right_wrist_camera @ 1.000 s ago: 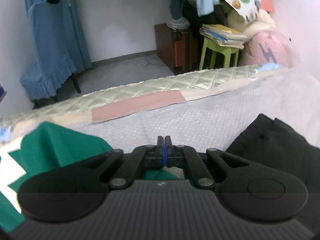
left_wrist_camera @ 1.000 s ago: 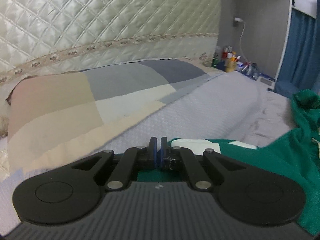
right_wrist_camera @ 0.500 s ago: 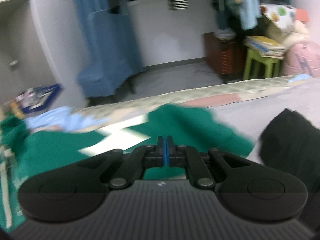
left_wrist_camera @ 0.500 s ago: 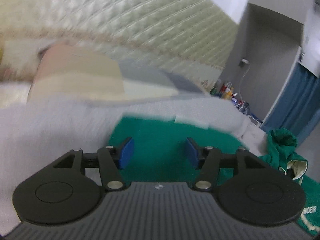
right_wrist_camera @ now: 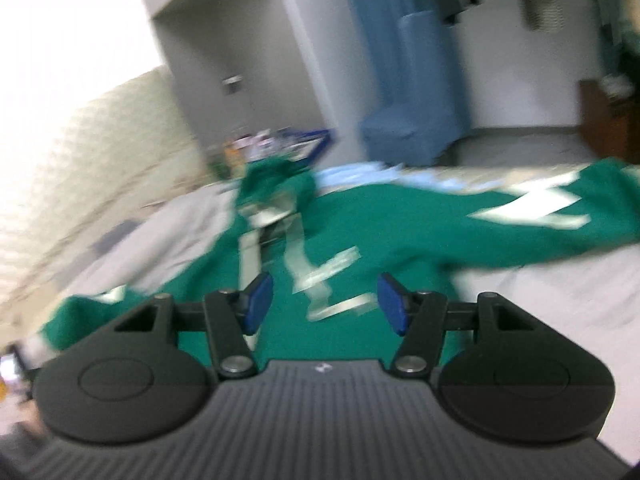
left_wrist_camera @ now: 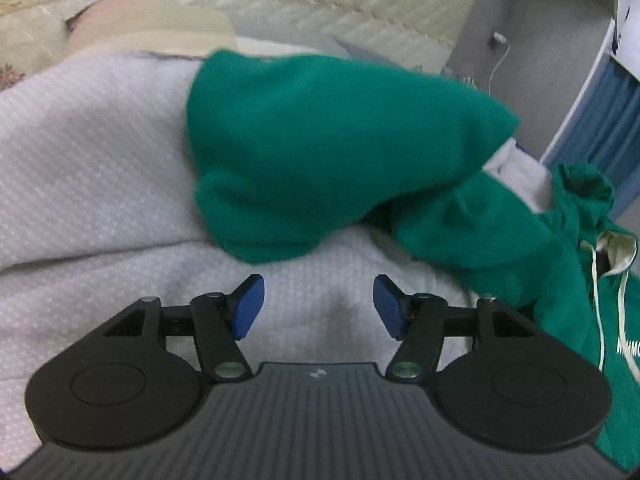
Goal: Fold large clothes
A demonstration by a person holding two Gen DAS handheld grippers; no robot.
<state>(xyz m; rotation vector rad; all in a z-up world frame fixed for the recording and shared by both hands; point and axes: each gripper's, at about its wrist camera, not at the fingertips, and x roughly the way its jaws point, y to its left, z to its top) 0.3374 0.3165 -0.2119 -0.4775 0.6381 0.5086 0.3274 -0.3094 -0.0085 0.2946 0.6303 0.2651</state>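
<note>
With the green hoodie (left_wrist_camera: pixel 340 148) spread on the bed (left_wrist_camera: pixel 88 152), both the left gripper (left_wrist_camera: pixel 318 306) and right gripper (right_wrist_camera: pixel 325 302) have jaws opening and empty, seemingly between folds, needing a fresh edge grasp next.

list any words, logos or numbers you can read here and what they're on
Green hoodie, white print at the right edge of the left wrist view: cut off by the frame, only a few partial letters, not readable.
Green hoodie chest print in the right wrist view: white lettering smeared by motion blur, not readable.
Small white mark on each gripper body: a logo, no legible text.
Nothing else carries readable text.
</note>
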